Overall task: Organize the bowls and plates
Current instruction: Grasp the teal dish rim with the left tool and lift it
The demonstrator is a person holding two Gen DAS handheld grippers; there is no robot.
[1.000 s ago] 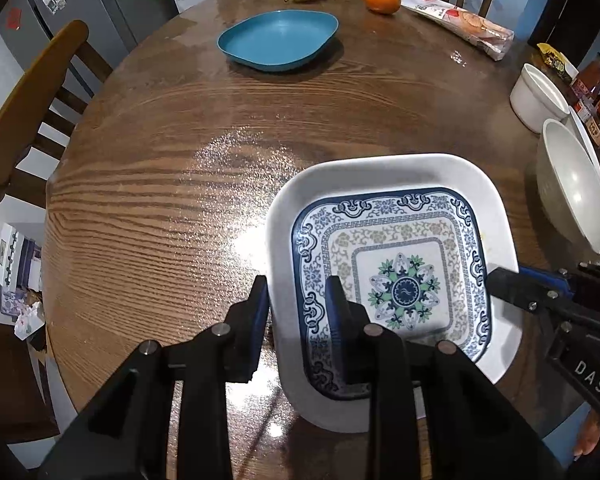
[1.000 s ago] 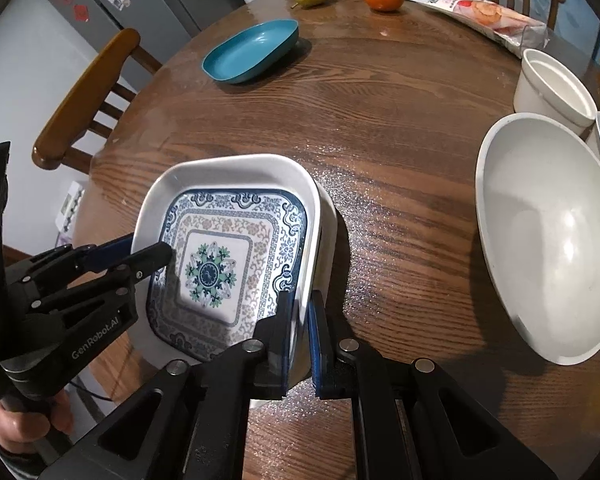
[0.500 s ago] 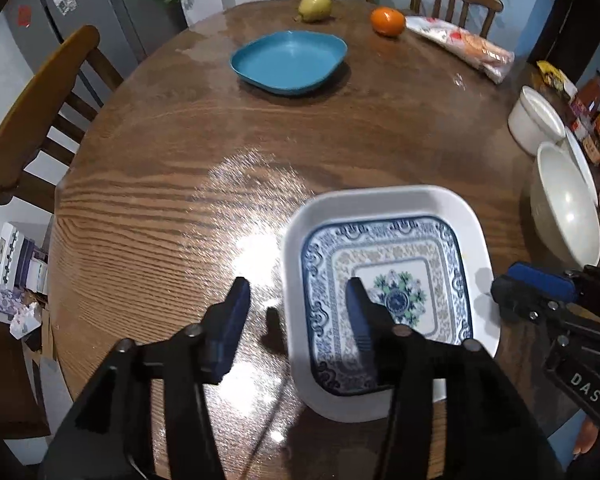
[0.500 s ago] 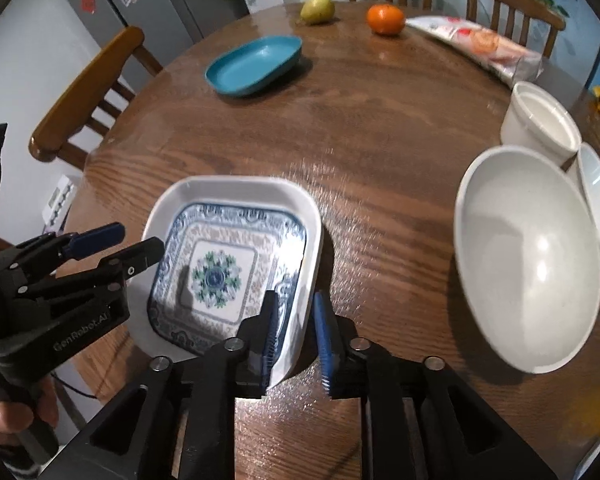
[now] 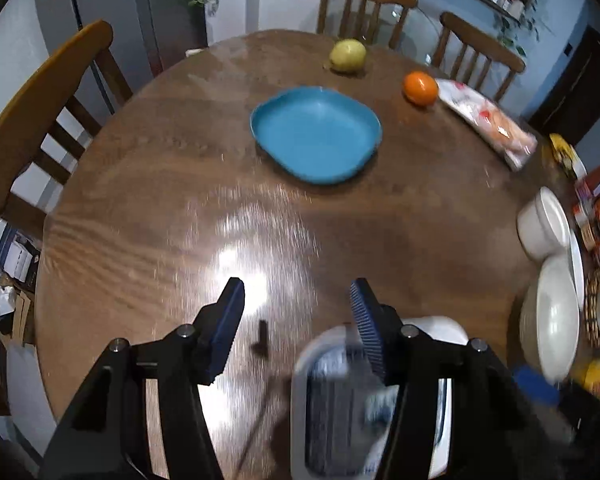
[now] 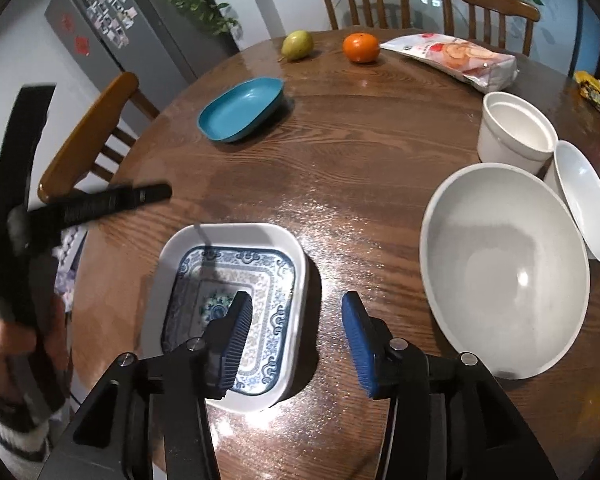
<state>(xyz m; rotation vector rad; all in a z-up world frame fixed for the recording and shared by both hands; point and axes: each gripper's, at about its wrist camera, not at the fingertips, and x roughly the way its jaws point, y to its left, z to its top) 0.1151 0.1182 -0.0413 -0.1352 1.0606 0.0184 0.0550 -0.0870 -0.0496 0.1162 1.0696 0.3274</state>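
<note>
Wood grain fills the left wrist view: the round counter carries the blue plate towards its far edge, with a pear and an orange beyond it. The left tongs stand spread, having just been opening, with only bare wood between their pads. The patterned plate lies flat at the near edge, blurred, partly under the right-hand finger but not gripped. White bowls crowd the right edge.

From the right wrist view, the right tongs are likewise spread and have just been opening. Their left pad hangs over the patterned plate, the other over bare wood; the plate's right rim lies between them, but neither pad presses on it. The left tongs show blurred by the left edge, a hand on the handle. The large white bowl sits at the right edge, a small bowl leaning on it and a white pot just behind.

I judge the patterned plate to be freshly set down and let go. Next, most likely, comes the blue plate: reach to the far side, straddle its rim, pinch, and carry it onto the patterned one.
</note>
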